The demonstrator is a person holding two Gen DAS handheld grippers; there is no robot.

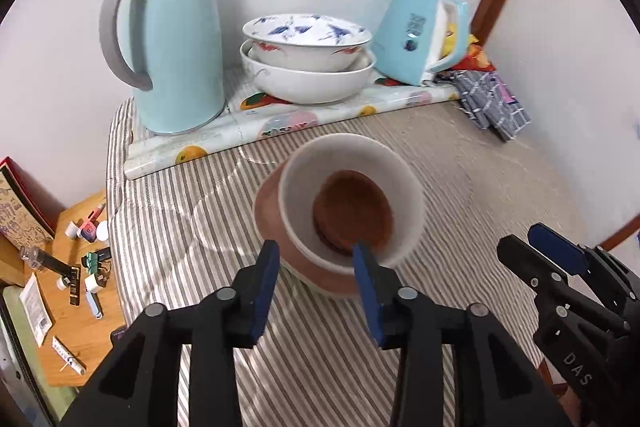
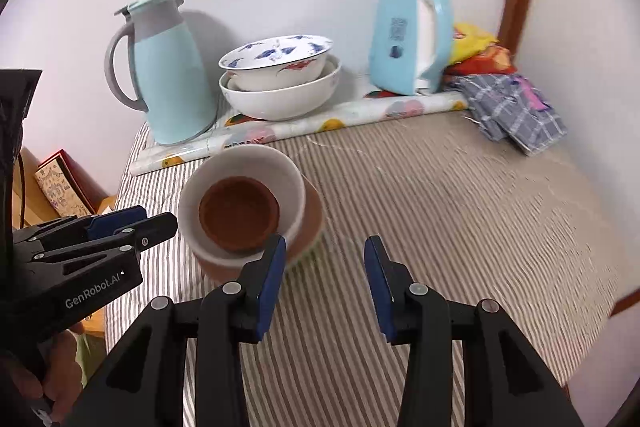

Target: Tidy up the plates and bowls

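Two pairs of tongs are in play, and both stand spread with nothing between their pads. Your left tongs point(image 1: 316, 259) hang over the near edge of the small stack: a grey bowl point(image 1: 352, 163) with a brown dish point(image 1: 352, 211) inside it, all sitting on a brown plate point(image 1: 272, 223) on the striped cloth point(image 1: 168, 211). In the left wrist view the stack lies straight ahead of your left tongs and just beyond the tips; one pad overlaps the bowl's near rim in the picture, but it does not look to be pressing on it.

Your right tongs point(image 2: 325, 251) sit to the right of that stack. From them, the stack lies ahead and to the left, just beside the left pad, with bare cloth between the pads. So your left hand looks the better lined up of the two, though both are close.

Further ahead, past the stack and against the wall, the white bowls point(image 1: 308, 75) sit nested on a fruit-patterned mat point(image 1: 280, 123), between a pale blue jug point(image 1: 176, 39) on the left and a pale blue kettle point(image 1: 416, 35) on the right. The stack is round, so it has no long axis to line up with. If it is to join the white bowls, you would carry it forward, away from both tongs.
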